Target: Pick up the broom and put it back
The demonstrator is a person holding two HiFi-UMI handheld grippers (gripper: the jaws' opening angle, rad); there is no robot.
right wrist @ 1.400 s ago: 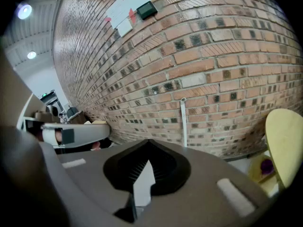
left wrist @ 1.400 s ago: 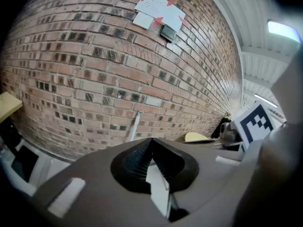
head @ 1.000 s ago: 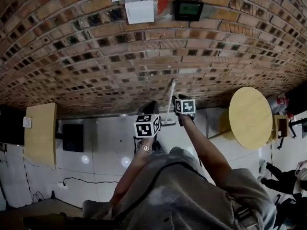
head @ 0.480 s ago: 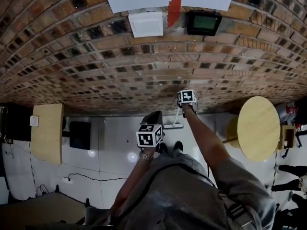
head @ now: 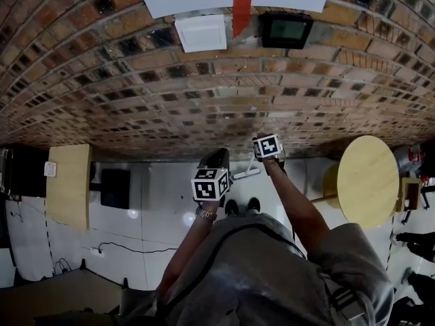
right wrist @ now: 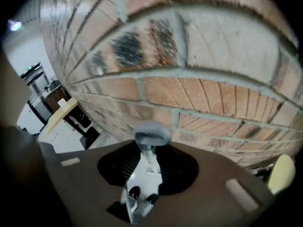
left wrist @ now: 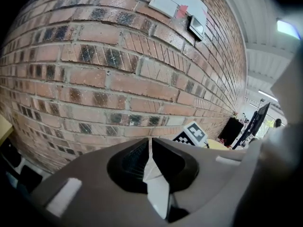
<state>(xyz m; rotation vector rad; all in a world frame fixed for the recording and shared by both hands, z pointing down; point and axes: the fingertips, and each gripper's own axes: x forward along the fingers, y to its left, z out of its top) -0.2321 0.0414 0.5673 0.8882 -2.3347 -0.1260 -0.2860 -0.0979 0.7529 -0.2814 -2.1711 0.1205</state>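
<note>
The broom's white handle with a grey end cap [right wrist: 151, 132] stands up between the jaws of my right gripper [right wrist: 150, 151], close against the brick wall. The jaws are closing, and the black pads lie against the thin stem [right wrist: 147, 161]. In the head view the right gripper [head: 266, 160] sits low by the wall, above the broom's white lower part [head: 246, 174] on the floor. My left gripper [head: 219, 157] hangs just left of the broom, apart from it. Its jaws [left wrist: 150, 145] are shut with nothing in them, leaving only a thin slit.
The brick wall [head: 204, 100] fills the space ahead and carries paper notices, a white panel [head: 200, 32] and a black device [head: 287, 29]. A round wooden table [head: 367, 178] stands at the right. At the left are a rectangular wooden table [head: 68, 185] and a black box [head: 114, 187]. A cable [head: 136, 250] lies on the white floor.
The right gripper has sunk down the broom handle, and the handle's length above it no longer shows. The left gripper has edged toward the wall. The view has drawn closer to the wall.
</note>
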